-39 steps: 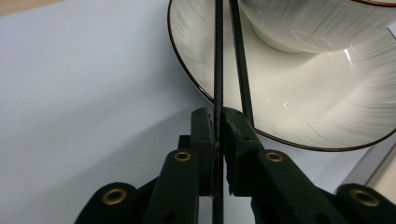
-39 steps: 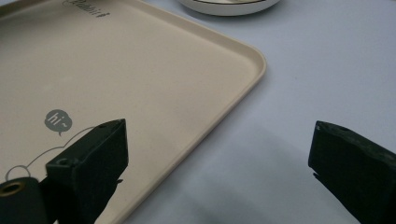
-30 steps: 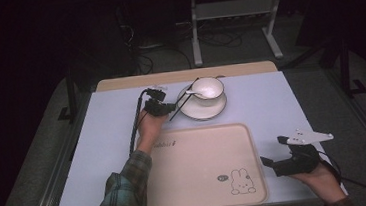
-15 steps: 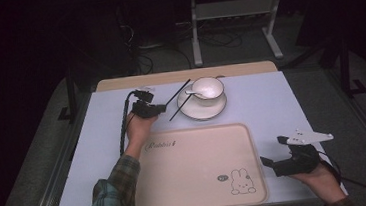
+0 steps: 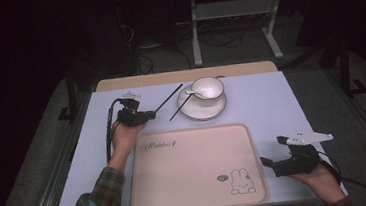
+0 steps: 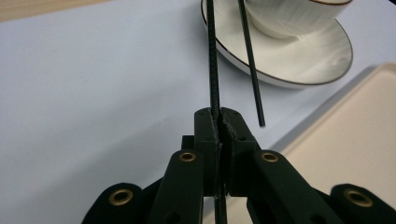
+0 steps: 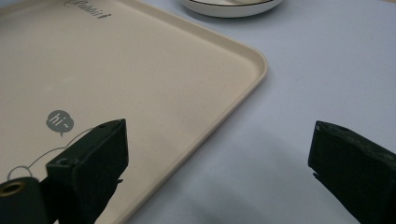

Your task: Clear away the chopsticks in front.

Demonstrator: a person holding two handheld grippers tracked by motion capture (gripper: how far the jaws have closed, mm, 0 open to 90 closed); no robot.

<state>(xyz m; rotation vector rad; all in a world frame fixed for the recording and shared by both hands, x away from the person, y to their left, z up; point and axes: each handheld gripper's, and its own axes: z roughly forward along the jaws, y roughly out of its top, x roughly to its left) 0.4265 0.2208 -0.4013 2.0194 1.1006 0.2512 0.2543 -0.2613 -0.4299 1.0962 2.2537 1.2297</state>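
One chopstick (image 6: 213, 60) sat clamped in my left gripper (image 5: 148, 115), which had drawn back from the saucer (image 5: 202, 106), so the pick-up looked done. It pointed straight ahead, toward the saucer. The other (image 6: 250, 65) lay just right, leaning on the rim. My right gripper (image 5: 269, 163) gaped empty beside the tray (image 5: 199, 202).

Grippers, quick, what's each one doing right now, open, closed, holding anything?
Left gripper: closed on one black chopstick.
Right gripper: open, holding nothing, beside the tray.
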